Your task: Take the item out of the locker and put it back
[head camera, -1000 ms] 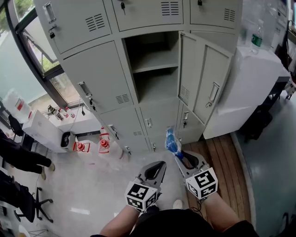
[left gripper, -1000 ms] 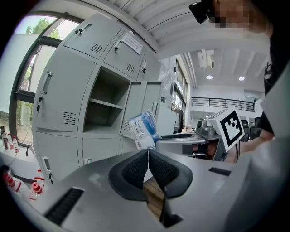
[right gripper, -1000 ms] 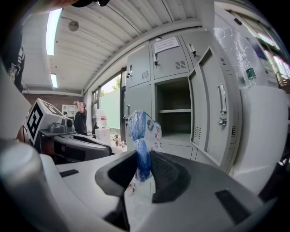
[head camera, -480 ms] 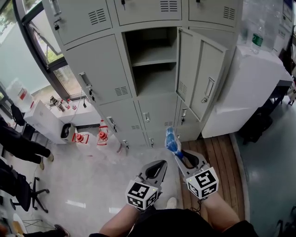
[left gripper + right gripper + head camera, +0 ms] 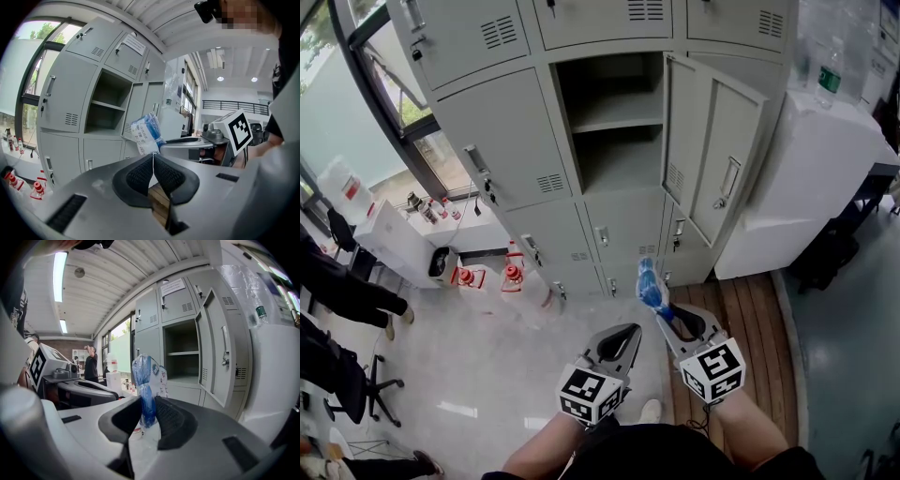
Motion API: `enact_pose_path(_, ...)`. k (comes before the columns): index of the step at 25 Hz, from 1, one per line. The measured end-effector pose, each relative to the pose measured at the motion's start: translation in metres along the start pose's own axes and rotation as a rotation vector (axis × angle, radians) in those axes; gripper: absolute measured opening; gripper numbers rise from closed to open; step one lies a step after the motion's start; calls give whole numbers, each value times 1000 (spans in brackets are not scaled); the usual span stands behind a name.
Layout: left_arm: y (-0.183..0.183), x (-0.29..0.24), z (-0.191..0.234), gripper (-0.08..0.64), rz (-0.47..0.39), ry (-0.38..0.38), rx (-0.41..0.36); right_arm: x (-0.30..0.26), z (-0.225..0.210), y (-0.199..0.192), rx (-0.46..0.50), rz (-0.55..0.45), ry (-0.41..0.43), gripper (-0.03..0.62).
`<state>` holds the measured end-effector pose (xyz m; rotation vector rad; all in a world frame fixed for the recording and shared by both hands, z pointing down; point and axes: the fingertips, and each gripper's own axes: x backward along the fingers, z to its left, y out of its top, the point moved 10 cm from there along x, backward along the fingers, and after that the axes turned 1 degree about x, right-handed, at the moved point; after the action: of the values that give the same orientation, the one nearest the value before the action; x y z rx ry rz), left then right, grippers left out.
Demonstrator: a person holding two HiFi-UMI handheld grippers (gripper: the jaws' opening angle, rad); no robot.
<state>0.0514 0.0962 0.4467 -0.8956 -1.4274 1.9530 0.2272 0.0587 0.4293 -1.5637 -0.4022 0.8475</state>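
Right tongs (image 5: pixel 147 411) clenched on the lower end of a blue-and-white packet (image 5: pixel 143 378), which is pinched between the ribbed pads and stands up out of them with its long axis near upright. Left tongs (image 5: pixel 153 158) closed on nothing, pads meeting; they sit just beside the right pair, slightly lower in the head view. So the packet is out of the locker, in the right hand, held low in front of the person. The open locker compartment (image 5: pixel 614 141) lies ahead of and above the packet, well apart from it and a little to its left in the head view. Its locker door (image 5: pixel 712 159) is swung out on the right, flanking any straight approach. A shelf (image 5: pixel 614 120) splits the compartment into two bays, both apparently bare. Judgement: the right hand does the putting back and must lift and reach forward, keeping left of the door. Unclear: the packet's contents and print, its gripped end, and the shaded back of both bays.
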Motion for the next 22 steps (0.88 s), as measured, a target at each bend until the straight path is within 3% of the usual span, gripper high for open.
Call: enact_pose_path(22,6,0,86,20,27,-21,29,-83,12,8,-20,61,-21,146)
